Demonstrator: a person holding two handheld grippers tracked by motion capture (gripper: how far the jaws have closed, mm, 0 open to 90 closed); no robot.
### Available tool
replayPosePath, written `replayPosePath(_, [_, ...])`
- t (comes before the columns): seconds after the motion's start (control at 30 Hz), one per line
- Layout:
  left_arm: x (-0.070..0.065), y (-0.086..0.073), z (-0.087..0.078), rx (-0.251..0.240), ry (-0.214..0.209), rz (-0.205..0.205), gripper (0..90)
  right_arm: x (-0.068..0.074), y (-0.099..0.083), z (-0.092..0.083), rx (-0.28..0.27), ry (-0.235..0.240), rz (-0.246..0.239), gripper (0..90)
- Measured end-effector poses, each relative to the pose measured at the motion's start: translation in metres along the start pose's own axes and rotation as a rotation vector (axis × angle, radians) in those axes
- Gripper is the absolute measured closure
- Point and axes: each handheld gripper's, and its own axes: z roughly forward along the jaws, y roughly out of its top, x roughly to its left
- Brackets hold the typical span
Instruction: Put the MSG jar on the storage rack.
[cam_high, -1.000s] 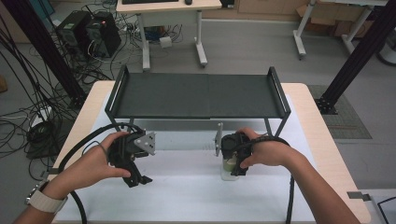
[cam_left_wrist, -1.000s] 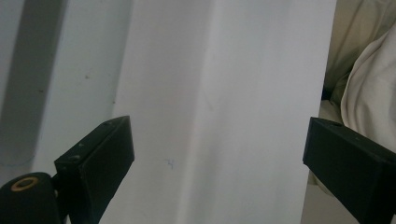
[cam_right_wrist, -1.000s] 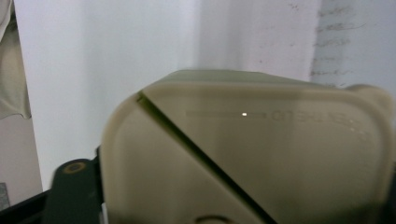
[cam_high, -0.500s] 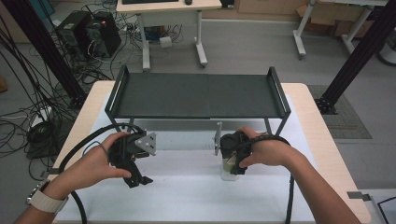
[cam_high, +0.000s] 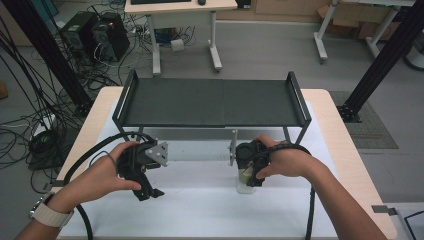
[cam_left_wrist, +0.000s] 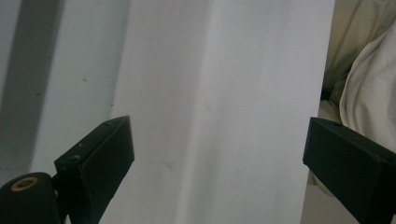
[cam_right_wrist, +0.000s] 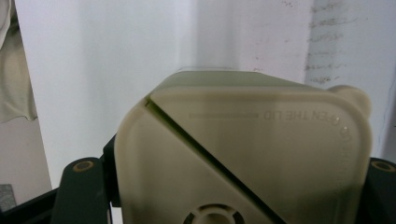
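Observation:
A small clear container with a cream lid stands on the white mat, right of the middle. The lid carries raised lettering and a diagonal flap seam. My right gripper points down onto it, jaws shut on the lid's two sides. My left gripper is held over the mat at the left. In the left gripper view its jaws stand wide apart, open, with bare mat between them.
A black metal rack with raised end rails spans the back of the table, its legs close behind both hands. Cables trail from each gripper toward the front edge. Cream cloth lies past the mat's edge in the left gripper view.

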Motion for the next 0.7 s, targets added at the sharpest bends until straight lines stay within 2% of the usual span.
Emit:
replayPosePath(0.27, [-0.001,-0.001,-0.001,-0.004,0.002,0.002,9.1,0.003,0.001,-0.012,0.000,-0.008,-0.008,29.4])
replayPosePath(0.47, [0.001,-0.002,0.000,-0.006,-0.001,-0.004,9.1,0.008,0.000,-0.027,-0.006,-0.036,-0.017,29.4])
replayPosePath(0.7, [0.002,0.000,0.002,-0.010,-0.006,0.006,9.2,0.012,0.000,-0.048,-0.006,-0.062,-0.027,29.4])
